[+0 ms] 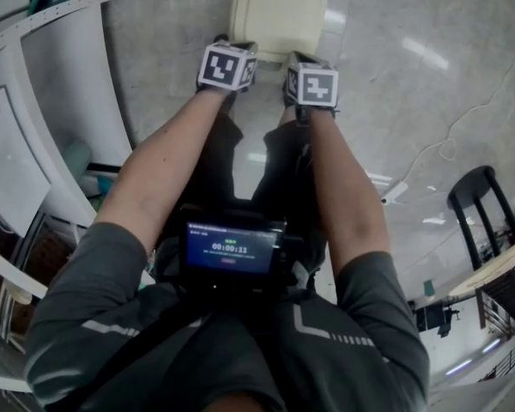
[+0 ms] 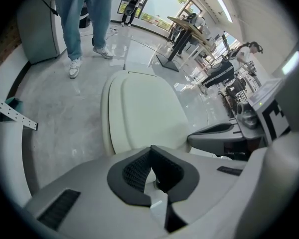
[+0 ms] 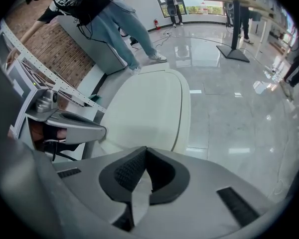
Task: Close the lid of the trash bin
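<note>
Both left gripper (image 2: pixel 150 153) and right gripper (image 3: pixel 145 153) sit just beside the lid (image 1: pixel 277 11), jaws together and empty; it looks fully down, so nothing seems left.

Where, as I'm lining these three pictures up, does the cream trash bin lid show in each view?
Head view: the lid is top centre, against the upper edge.
Left gripper view: lid mid-frame, slightly left of centre, above the jaws.
Right gripper view: lid at centre, above the jaws.
Shared landmark: the glossy grey floor lies around it in all three.
</note>
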A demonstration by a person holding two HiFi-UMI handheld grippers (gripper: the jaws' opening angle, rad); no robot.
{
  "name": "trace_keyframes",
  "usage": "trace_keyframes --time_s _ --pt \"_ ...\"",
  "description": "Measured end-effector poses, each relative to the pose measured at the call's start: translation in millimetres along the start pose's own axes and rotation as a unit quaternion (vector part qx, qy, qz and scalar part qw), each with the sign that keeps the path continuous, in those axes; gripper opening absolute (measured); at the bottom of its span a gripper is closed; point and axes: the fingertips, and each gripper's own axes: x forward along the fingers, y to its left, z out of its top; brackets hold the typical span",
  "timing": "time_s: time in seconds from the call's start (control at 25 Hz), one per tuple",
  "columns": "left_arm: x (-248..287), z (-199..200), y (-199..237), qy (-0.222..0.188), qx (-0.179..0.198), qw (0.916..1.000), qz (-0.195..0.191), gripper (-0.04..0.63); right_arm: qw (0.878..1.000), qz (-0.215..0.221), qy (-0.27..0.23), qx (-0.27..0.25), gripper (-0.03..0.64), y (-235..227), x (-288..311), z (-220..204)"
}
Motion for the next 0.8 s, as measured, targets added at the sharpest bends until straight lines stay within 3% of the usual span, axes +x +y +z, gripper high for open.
trace_keyframes --time_s 0.56,0.8 --pt "6.5 -1.6 -4.3 0.012 0.009 0.9999 -0.002 -0.005 1.000 -0.016 -0.011 -0.002 0.012 -7.6 -1.2 -5.4" --pt "1.4 9.8 -10.8 -0.006 -0.018 0.9996 -0.023 -0.005 1.000 -0.018 0.006 0.025 0.011 -7.5 -0.9 -4.3"
